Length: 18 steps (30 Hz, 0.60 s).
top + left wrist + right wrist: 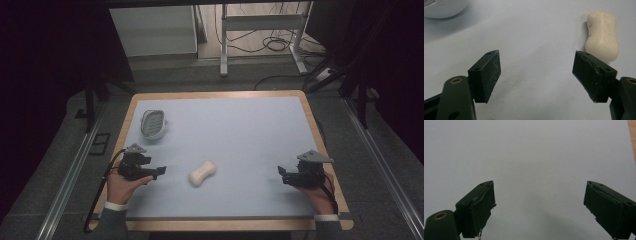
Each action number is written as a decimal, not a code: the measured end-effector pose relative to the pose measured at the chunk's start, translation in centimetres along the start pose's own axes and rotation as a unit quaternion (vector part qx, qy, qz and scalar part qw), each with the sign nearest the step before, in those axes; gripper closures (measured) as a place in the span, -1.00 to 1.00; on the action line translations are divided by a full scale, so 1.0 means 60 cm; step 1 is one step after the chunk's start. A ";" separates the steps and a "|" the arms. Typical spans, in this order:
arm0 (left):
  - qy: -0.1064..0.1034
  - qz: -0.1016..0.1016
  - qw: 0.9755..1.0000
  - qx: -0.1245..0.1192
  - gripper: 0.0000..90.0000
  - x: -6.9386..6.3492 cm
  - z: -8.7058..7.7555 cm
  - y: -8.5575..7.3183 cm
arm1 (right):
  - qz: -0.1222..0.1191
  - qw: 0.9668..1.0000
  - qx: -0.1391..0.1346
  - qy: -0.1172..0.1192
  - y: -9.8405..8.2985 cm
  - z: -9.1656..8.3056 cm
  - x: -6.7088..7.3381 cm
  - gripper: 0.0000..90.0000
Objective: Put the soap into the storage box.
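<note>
Where pale blue mat (250,125) covers wood-edged table (320,135), dark room surrounds.

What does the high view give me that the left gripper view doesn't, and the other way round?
The high view alone gives the whole layout: the right gripper open at the table's right side, both of the person's hands, the table's wooden edge, and the floor beyond. The left gripper view alone gives the jaw pads close up, wide apart with nothing between them, and faint lettering pressed into the soap. Both share the soap bar lying ahead of the left gripper, the white soap dish farther off, and the pale blue mat.
</note>
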<state>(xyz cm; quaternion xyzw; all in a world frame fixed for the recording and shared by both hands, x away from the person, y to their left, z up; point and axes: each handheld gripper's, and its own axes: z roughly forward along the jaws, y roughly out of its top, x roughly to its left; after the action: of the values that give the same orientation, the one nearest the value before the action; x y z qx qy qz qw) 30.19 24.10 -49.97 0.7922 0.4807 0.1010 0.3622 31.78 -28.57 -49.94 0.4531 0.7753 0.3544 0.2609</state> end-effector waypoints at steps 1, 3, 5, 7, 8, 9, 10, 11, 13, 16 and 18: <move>0.000 0.002 1.000 0.001 -0.49 -0.001 -0.001 0.000 | 0.001 1.000 0.001 0.000 0.000 -0.001 0.000 -0.78; 0.006 0.008 1.000 0.002 -0.48 -0.003 -0.005 0.004 | 0.000 1.000 0.001 0.001 0.000 -0.003 0.001 -0.78; 0.009 0.011 1.000 0.002 -0.48 -0.005 -0.007 0.007 | 0.000 1.000 0.000 0.001 0.000 -0.004 0.000 -0.78; 0.011 0.010 1.000 0.005 -0.47 -0.005 -0.009 0.008 | 0.000 1.000 -0.001 0.000 -0.001 -0.005 -0.001 -0.78; 0.013 0.010 1.000 0.008 -0.47 -0.005 -0.008 0.007 | 0.000 1.000 0.000 -0.001 -0.001 -0.006 -0.002 -0.78; 0.015 0.013 1.000 0.013 -0.47 -0.005 -0.007 0.006 | 0.000 1.000 0.000 -0.001 -0.001 -0.006 -0.002 -0.78; 0.016 0.015 1.000 0.016 -0.47 -0.005 -0.006 0.006 | -0.001 1.000 0.000 -0.002 -0.001 -0.006 -0.004 -0.78; 0.016 0.015 1.000 0.016 -0.47 -0.005 -0.006 0.006 | 0.002 1.000 0.000 -0.003 -0.002 -0.007 -0.004 -0.78; 0.015 0.019 1.000 0.020 -0.47 -0.005 -0.005 0.006 | 0.002 1.000 0.000 -0.004 -0.002 -0.008 -0.006 -0.78; 0.015 0.021 0.999 0.020 -0.47 -0.006 -0.007 0.010 | 0.003 1.000 0.000 -0.006 -0.002 -0.008 -0.007 -0.78; 0.016 0.024 0.999 0.022 -0.47 -0.008 -0.011 0.017 | 0.003 1.000 0.000 -0.006 -0.003 -0.009 -0.007 -0.78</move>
<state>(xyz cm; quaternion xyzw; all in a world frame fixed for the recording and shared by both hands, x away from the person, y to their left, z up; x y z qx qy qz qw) 30.28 23.74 -48.73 0.8097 0.4694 0.1117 0.3340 31.52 -29.18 -49.71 0.4576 0.7722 0.3524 0.2649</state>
